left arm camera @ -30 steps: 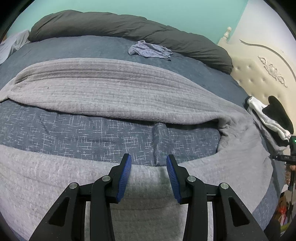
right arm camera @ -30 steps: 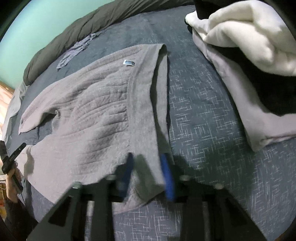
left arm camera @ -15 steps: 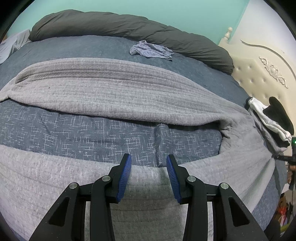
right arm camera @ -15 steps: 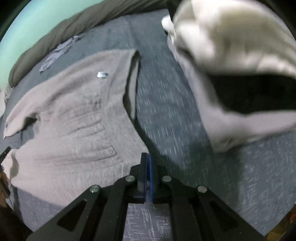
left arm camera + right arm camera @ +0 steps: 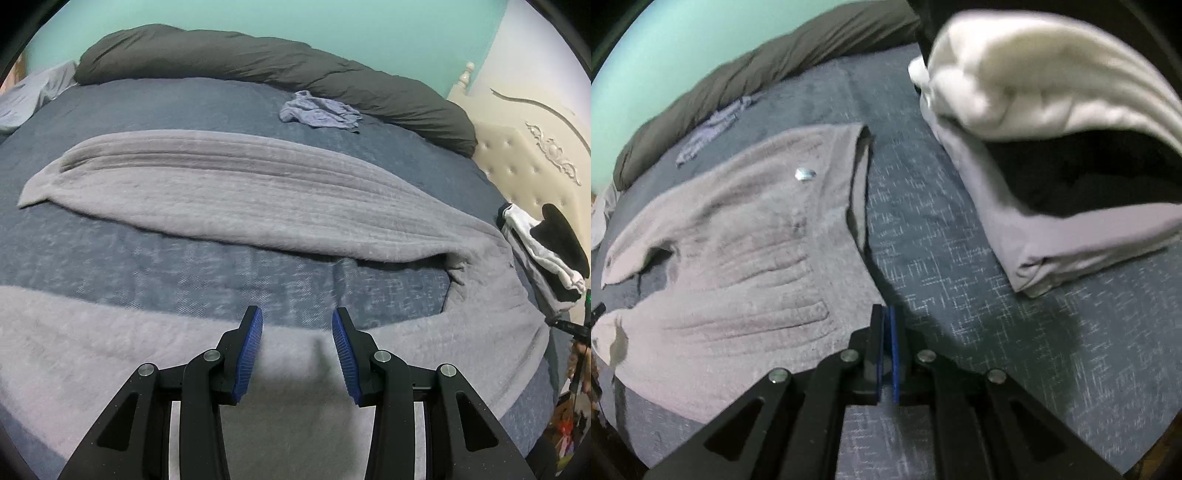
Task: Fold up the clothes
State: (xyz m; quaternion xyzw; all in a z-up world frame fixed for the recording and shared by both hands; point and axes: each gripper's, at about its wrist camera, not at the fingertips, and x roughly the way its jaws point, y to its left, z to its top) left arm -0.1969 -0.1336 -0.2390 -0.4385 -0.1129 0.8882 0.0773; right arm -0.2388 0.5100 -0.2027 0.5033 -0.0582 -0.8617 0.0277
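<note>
a home bedroom: a bed [image 5: 184, 107] with tufted headboard [image 5: 524, 162], rolled duvet [image 5: 258, 62] and turquoise wall [image 5: 295, 18]

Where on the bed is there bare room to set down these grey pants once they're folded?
Bare blanket lies between the grey pants and the folded stack, though narrow. A wider bare stretch sits beyond the pants, bordered by the dark duvet roll and the small crumpled blue garment. The headboard side by the stack is crowded.
</note>
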